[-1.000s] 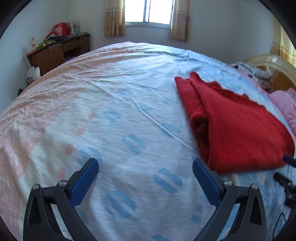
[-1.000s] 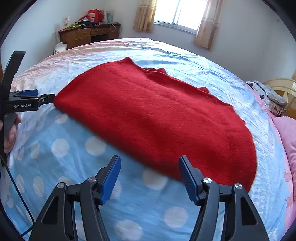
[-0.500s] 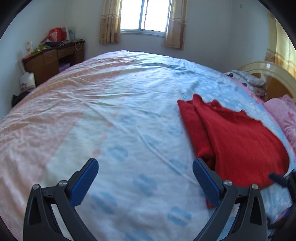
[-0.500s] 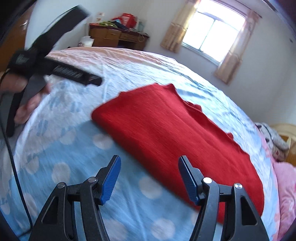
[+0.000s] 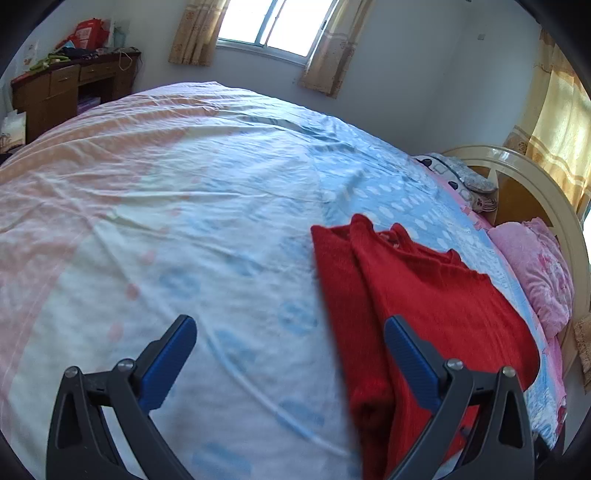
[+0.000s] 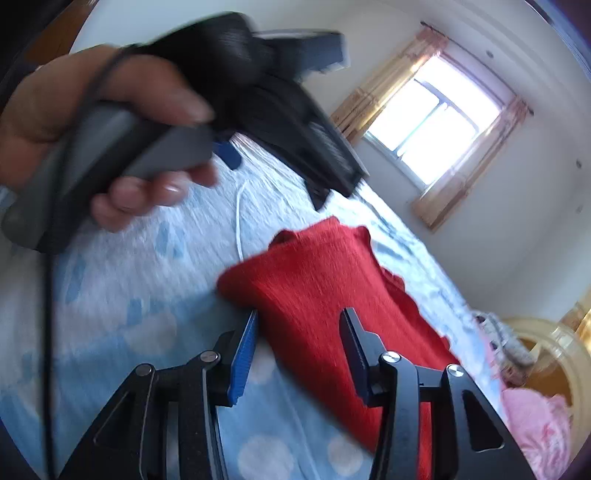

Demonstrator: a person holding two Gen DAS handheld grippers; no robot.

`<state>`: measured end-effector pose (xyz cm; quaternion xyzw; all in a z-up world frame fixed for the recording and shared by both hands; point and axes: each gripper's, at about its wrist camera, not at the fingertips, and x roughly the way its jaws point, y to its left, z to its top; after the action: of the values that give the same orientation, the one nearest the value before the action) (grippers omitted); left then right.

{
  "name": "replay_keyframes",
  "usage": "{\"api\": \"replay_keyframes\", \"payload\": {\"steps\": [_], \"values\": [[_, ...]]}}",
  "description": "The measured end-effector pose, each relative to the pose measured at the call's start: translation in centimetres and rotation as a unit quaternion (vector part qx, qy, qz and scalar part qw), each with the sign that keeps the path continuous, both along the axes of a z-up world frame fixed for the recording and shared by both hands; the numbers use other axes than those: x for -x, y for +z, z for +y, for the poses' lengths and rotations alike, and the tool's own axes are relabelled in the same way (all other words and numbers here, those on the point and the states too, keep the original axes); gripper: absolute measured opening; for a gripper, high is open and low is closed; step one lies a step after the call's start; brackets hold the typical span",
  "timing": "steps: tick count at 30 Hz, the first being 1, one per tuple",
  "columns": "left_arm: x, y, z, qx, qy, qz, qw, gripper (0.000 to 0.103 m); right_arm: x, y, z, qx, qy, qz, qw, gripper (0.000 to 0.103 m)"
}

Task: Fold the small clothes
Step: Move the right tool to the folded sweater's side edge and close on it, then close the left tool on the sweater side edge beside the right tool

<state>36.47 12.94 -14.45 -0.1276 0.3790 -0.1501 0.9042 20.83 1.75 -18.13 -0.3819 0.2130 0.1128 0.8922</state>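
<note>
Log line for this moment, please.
stage: approach | left gripper: open, empty | right gripper: jaws just narrowed, over red garment edge, no grip | garment: folded on bed

No text, label, brand or number can be read in either view. The left gripper's black body (image 6: 325, 144), where lettering might sit, is smeared by motion blur, and the red bag (image 5: 86, 31) on the desk is too small to read.

The folded garment (image 5: 436, 317) at lower right is plain deep red. The bedsheet (image 5: 207, 206) under it runs from pale pink with darker pink dots at left to white and light blue with blue dashes and white spots. At right the pillow (image 5: 532, 273) is pink and flowered, the headboard (image 5: 517, 162) cream, the curtains (image 5: 328, 48) tan.
</note>
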Motion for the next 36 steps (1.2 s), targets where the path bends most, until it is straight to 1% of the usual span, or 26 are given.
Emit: {"api": "replay_keyframes", "payload": {"steps": [2,5,7,8,10,12,14,19,20,21,23,24,25,26,27,28,29,31,33,36], "values": [[-0.9,-0.2,-0.1,0.010,-0.009,0.005,0.9999,0.103,-0.4,-0.2,0.4,0.007,-0.006,-0.005,1.000,0.045],[-2.0,-0.8,-0.1,0.042,-0.028,0.023,0.9985,0.103,-0.9,-0.2,0.6,0.005,-0.013,-0.005,1.000,0.045],[-2.4,-0.8,-0.1,0.061,-0.031,0.024,0.9974,0.103,-0.6,-0.2,0.7,0.009,-0.014,-0.012,1.000,0.044],[-2.8,-0.8,-0.3,0.065,-0.036,0.028,0.9969,0.103,-0.1,-0.4,0.7,0.012,-0.010,-0.014,1.000,0.040],[-3.5,-0.9,-0.8,0.060,-0.039,0.031,0.9970,0.103,0.2,-0.9,1.0,0.016,-0.004,-0.015,1.000,0.036],[-4.2,-1.1,-1.6,0.050,-0.042,0.038,0.9972,0.103,0.3,-1.2,1.3,0.022,-0.001,-0.017,1.000,0.034],[-4.9,-1.1,-2.2,0.027,-0.026,0.033,0.9987,0.103,0.4,-1.3,1.4,0.024,0.000,-0.017,1.000,0.033],[-6.3,-1.3,-2.8,0.016,-0.022,0.037,0.9990,0.102,0.3,-1.4,1.2,0.013,-0.003,-0.019,1.000,0.032],[-6.5,-1.3,-3.0,0.010,-0.020,0.036,0.9991,0.098,0.4,-1.5,1.3,0.013,-0.004,-0.023,1.000,0.032],[-6.5,-1.2,-3.2,0.006,-0.020,0.034,0.9992,0.091,0.6,-1.6,1.4,0.015,-0.004,-0.027,1.000,0.032],[-6.5,-1.3,-3.5,-0.003,-0.019,0.030,0.9994,0.084,0.5,-1.6,1.4,0.017,-0.003,-0.032,0.999,0.031],[-6.5,-1.3,-3.7,-0.007,-0.019,0.028,0.9994,0.077,0.6,-1.6,1.5,0.017,-0.003,-0.034,0.999,0.031],[-6.4,-1.3,-3.9,-0.006,-0.029,0.025,0.9993,0.072,0.7,-1.7,1.6,0.017,-0.003,-0.036,0.999,0.031],[-6.4,-1.3,-3.9,-0.006,-0.033,0.026,0.9991,0.064,0.7,-1.7,1.5,0.017,-0.002,-0.037,0.999,0.030],[-6.4,-1.4,-4.0,-0.008,-0.033,0.027,0.9991,0.061,0.7,-1.7,1.6,0.016,-0.001,-0.037,0.999,0.030],[-6.4,-1.4,-4.0,-0.011,-0.032,0.026,0.9991,0.061,0.6,-1.7,1.6,0.015,0.000,-0.038,0.999,0.030],[-6.4,-1.4,-4.1,-0.013,-0.032,0.026,0.9991,0.059,0.7,-1.7,1.5,0.013,0.000,-0.038,0.999,0.029],[-6.4,-1.4,-4.2,-0.020,-0.029,0.026,0.9990,0.054,0.5,-1.6,1.5,0.011,0.003,-0.034,0.999,0.023],[-6.4,-1.4,-4.3,-0.025,-0.027,0.025,0.9990,0.050,0.5,-1.8,1.6,0.015,0.005,-0.035,0.999,0.021],[-6.5,-1.5,-4.4,-0.025,-0.026,0.026,0.9990,0.050,0.6,-1.9,2.0,0.022,0.006,-0.038,0.999,0.018]]}}
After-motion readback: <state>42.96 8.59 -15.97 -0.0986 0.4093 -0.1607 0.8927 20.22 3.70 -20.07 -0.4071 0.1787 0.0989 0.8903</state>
